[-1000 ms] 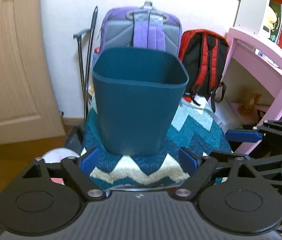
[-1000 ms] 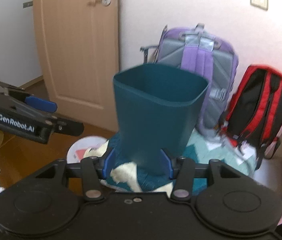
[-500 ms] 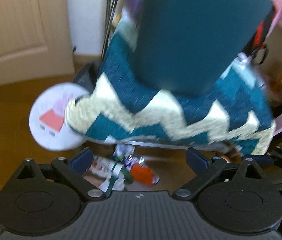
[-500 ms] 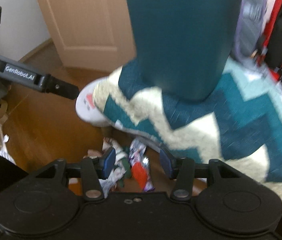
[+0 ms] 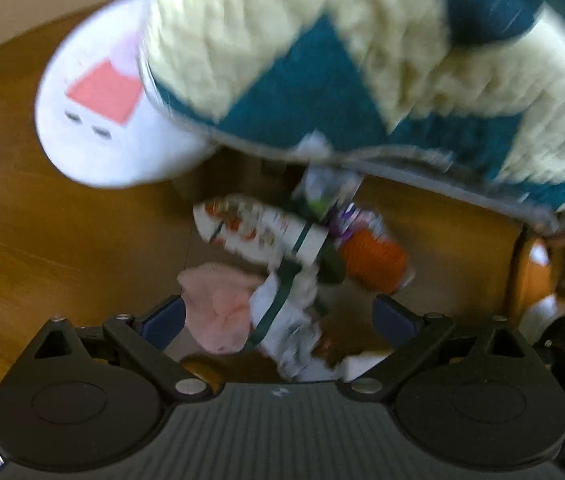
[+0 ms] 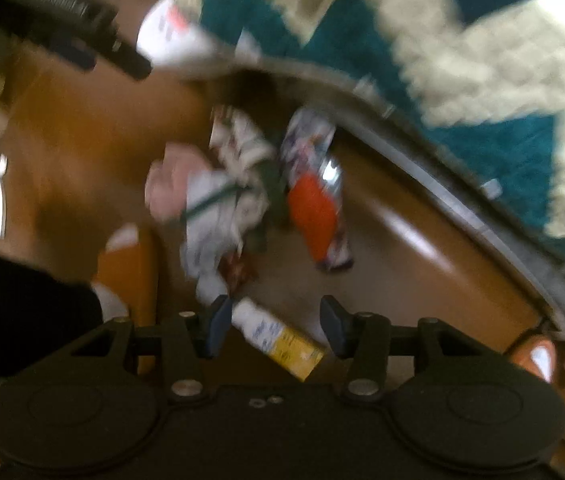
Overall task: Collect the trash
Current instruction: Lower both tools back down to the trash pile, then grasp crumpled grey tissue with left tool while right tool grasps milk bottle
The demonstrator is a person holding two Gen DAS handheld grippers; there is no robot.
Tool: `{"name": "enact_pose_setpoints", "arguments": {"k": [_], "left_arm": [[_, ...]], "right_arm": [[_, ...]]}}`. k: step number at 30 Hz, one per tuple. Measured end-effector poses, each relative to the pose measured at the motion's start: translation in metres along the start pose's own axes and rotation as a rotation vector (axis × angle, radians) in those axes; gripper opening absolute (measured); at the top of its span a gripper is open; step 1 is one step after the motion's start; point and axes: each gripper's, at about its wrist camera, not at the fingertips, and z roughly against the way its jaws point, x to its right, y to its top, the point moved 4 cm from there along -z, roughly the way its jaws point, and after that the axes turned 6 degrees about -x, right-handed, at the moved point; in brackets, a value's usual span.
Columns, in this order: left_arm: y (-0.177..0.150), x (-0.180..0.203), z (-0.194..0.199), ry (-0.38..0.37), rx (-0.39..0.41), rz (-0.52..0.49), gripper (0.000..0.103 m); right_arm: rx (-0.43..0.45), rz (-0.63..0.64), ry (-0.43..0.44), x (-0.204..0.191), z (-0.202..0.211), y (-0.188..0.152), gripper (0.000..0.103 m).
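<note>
Trash [image 5: 298, 256] just beyond left gripper [image 5: 278, 318]

Beside the teal-and-cream chevron cushion [image 5: 362, 80], the floor holds one orange wrapper [image 5: 374, 258], one pink crumpled piece [image 5: 218, 304], one long white printed packet [image 5: 258, 228] and one white crumpled wrapper with a green stripe [image 5: 282, 320]. One white-and-yellow box [image 6: 278, 338] lies nearer than the cushion. One round white disc [image 5: 94, 120] touches the cushion. Blur hides any smaller scraps.
</note>
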Motion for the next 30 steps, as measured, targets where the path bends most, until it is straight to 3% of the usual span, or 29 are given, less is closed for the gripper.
{"name": "enact_pose_setpoints", "arguments": {"k": [3,11,18,26,30], "left_arm": [[-0.003,0.001,-0.036,0.041,-0.045,-0.048,0.100],[-0.028,0.029,-0.131,0.060,-0.216,-0.225,0.099],[-0.061,0.045,-0.189,0.068,-0.287,-0.358,0.099],[-0.068,0.045,-0.219,0.064,-0.287,-0.377,0.075],[-0.068,0.045,-0.229,0.051,-0.301,-0.360,0.058]], "right_arm": [[-0.069,0.051,0.007,-0.003,-0.037,-0.005,0.049],[-0.195,0.177,0.029,-0.006,-0.113,-0.018,0.049],[-0.252,0.403,-0.025,-0.026,-0.166,-0.038,0.049],[-0.251,0.544,-0.079,-0.033,-0.201,-0.042,0.051],[-0.251,0.561,-0.086,-0.036,-0.207,-0.042,0.050]]}}
